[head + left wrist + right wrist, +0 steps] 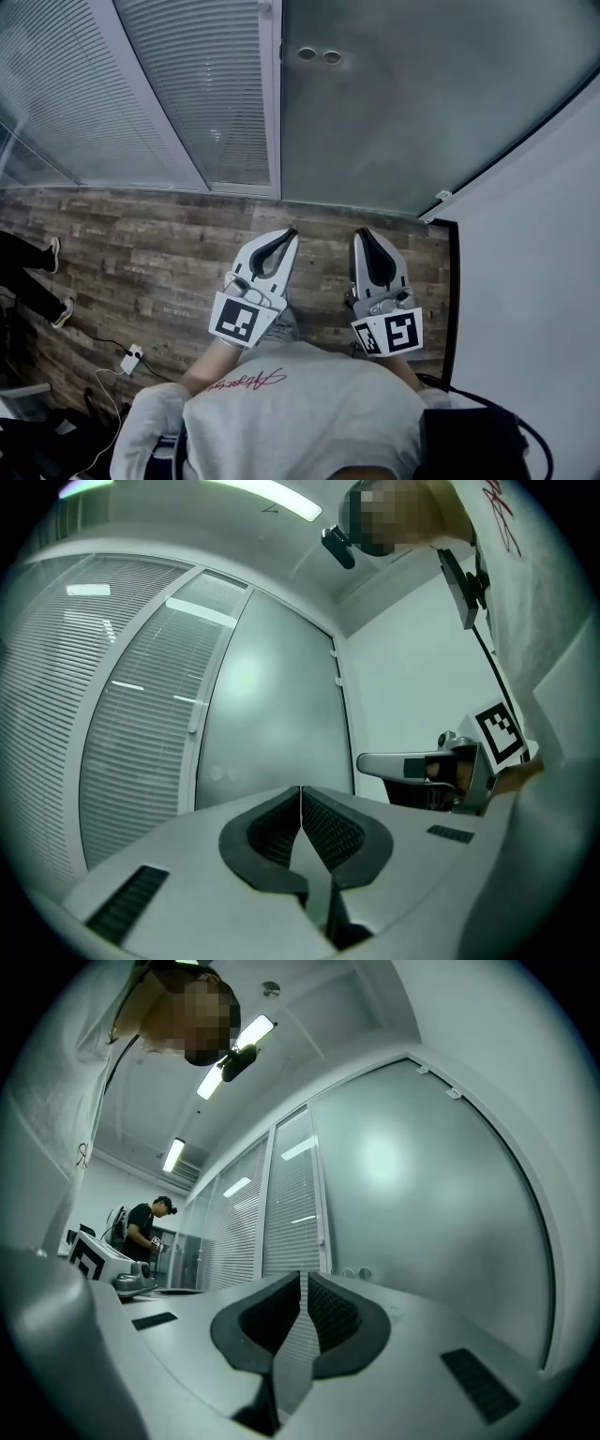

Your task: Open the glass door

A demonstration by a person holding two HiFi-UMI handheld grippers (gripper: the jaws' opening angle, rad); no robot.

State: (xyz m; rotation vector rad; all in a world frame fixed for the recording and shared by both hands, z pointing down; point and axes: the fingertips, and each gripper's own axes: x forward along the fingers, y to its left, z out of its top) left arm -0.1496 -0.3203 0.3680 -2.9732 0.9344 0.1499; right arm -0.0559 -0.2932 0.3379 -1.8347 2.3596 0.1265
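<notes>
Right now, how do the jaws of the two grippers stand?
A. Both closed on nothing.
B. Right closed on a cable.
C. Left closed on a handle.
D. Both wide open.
A: the left gripper and the right gripper each show jaws meeting at the tips, with nothing between them, short of the glass door.

what the frames keep back

in the head view the door [403,103] runs off the top edge, so its upper part is out of sight. two round fittings [320,55] on it are too small to identify. the hands behind the left gripper [292,232] and right gripper [362,234] are covered by the marker cubes [236,321] and the shirt [300,403]. a bystander [23,292] at the left edge shows only legs and shoes. a black thing [469,445] is cut by the bottom edge and cannot be named. in the right gripper view a far person [145,1227] holds something too small to make out.
</notes>
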